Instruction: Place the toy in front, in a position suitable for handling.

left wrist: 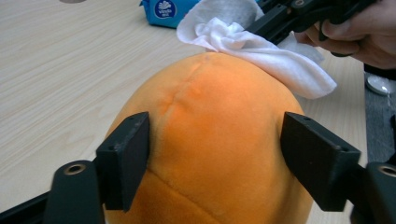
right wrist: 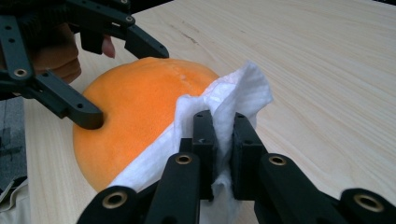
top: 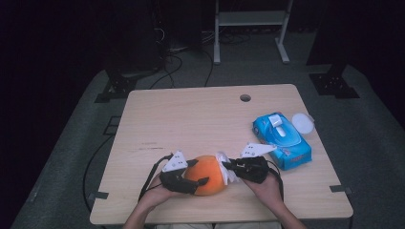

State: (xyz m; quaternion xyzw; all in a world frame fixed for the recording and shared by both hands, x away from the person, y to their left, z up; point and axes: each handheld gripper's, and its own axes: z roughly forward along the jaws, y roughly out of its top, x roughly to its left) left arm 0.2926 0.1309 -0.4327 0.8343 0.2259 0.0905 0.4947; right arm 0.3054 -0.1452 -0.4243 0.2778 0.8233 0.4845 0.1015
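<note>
- Dark floor, black stands and cables surround a pale wooden tabletop (top: 205, 119) with a round hole near its far edge, seen in the middle of the high view.
- At the lower middle of that view a round orange plush ball (top: 206, 174) rests on the tabletop, between the two hands.
- Left tongs (top: 197, 172) come in from the lower left; in the left gripper view their black jaws stand spread on either side of the plush ball (left wrist: 212, 140), flanking it closely at left and right. Whether the pads press into the plush or merely touch it cannot be told.
- Right tongs (top: 225, 168) come in from the lower right, clenched on a crumpled white cloth wipe (right wrist: 219, 112); in the right gripper view the wipe is pinched between the two jaws at lower centre and drapes against the ball's (right wrist: 135, 121) right flank.
- In the left gripper view the wipe (left wrist: 261, 51) lies over the ball's top, upper right of the frame.
- Right of the hands in the high view lies a blue soft pack of wipes (top: 282, 139), with a round white lid (top: 303, 123) just beside its far right corner.
</note>
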